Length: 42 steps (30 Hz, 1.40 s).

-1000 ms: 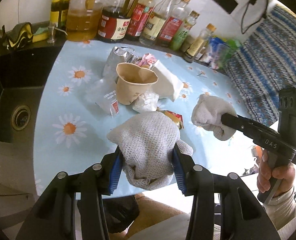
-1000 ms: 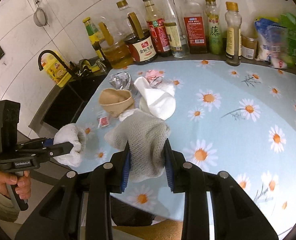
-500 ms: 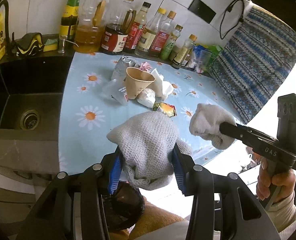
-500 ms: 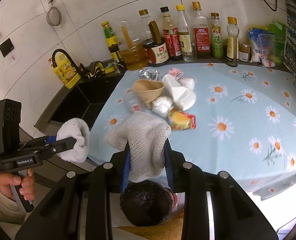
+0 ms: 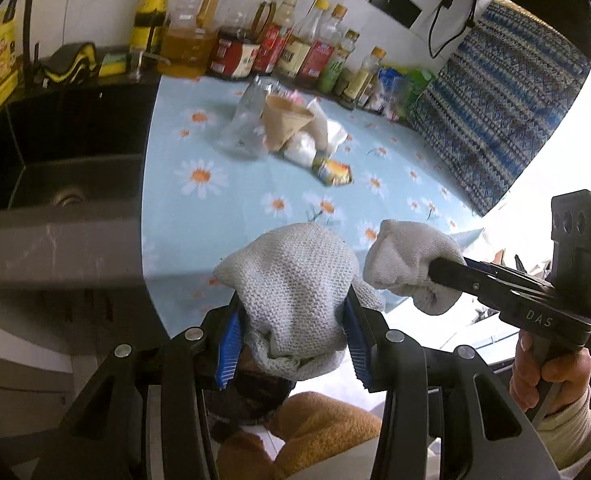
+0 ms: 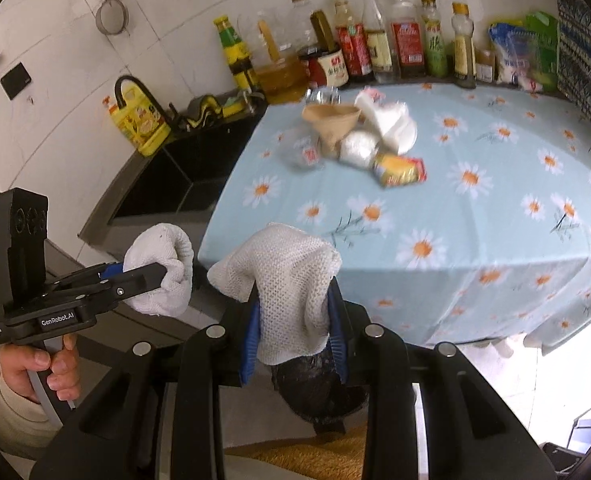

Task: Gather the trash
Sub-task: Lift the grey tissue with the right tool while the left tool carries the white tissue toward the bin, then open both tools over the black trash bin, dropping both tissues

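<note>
A heap of trash lies far back on the daisy tablecloth (image 5: 231, 216): a brown paper cup (image 5: 285, 120) (image 6: 331, 120), a clear plastic wrapper (image 5: 241, 136), white tissue (image 6: 391, 120), a white wad (image 6: 359, 148) and a yellow snack packet (image 5: 333, 170) (image 6: 401, 170). My left gripper (image 5: 291, 320) is shut on a grey knit cloth (image 5: 291, 280), held off the table's front edge. My right gripper (image 6: 293, 320) is shut on a white knit cloth (image 6: 287, 272), also off the edge. Each gripper shows in the other's view, cloth-wrapped.
A black-lined bin (image 6: 319, 384) sits on the floor below both grippers. A dark sink (image 5: 63, 152) with a tap lies left of the table. Bottles (image 6: 375, 48) and bags line the back wall. A patterned blue curtain (image 5: 507, 108) hangs at the right.
Both grippers have pulled back from the trash heap, past the table's front edge and over the floor. The bin has come into view beneath them. The cloths stay clamped.
</note>
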Motion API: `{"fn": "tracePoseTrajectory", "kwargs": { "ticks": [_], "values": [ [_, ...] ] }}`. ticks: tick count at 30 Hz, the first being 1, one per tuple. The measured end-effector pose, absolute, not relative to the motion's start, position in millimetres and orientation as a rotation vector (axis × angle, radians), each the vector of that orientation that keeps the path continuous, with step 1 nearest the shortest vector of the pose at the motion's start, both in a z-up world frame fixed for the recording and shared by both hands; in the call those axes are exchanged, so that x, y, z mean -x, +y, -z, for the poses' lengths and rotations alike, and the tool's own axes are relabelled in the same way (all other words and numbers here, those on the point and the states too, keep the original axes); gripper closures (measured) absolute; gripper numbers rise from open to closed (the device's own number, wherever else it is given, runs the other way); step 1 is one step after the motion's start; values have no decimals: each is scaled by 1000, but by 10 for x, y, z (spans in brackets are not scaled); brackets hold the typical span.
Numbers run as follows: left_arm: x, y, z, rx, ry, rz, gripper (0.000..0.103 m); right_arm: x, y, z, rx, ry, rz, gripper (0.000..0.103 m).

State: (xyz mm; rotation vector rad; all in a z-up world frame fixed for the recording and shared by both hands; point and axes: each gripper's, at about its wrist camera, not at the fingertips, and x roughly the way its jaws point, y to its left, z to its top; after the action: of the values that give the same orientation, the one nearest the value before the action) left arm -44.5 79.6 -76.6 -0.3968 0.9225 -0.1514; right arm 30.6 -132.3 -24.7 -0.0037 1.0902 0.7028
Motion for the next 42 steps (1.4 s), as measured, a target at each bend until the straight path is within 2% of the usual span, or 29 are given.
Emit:
{"fn": "tracePoseTrajectory", "kwargs": {
  "ticks": [13,23,32,38,41,42],
  "values": [
    [545,716,1535,461,1097,124,60,-199,-1210,1042,76,1248,-707,72],
    [465,642,2530,484,1333,58,60,-184,-1279,2138,55,1462,-660,71],
    [290,584,3255,489,1419,8,60,-194,-1255,2937,29,1587,-637,71],
    [246,595,3551,538,1434,-22,60,-240,-1197,3203,2,1581,-606,71],
    [198,608,3623,559,1418,-45,55,-284,-1181,3257,-20,1589,-597,67],
    [194,601,3638,567,1417,-56,45,-300,-1172,3277,-27,1594,-598,66]
  ]
}}
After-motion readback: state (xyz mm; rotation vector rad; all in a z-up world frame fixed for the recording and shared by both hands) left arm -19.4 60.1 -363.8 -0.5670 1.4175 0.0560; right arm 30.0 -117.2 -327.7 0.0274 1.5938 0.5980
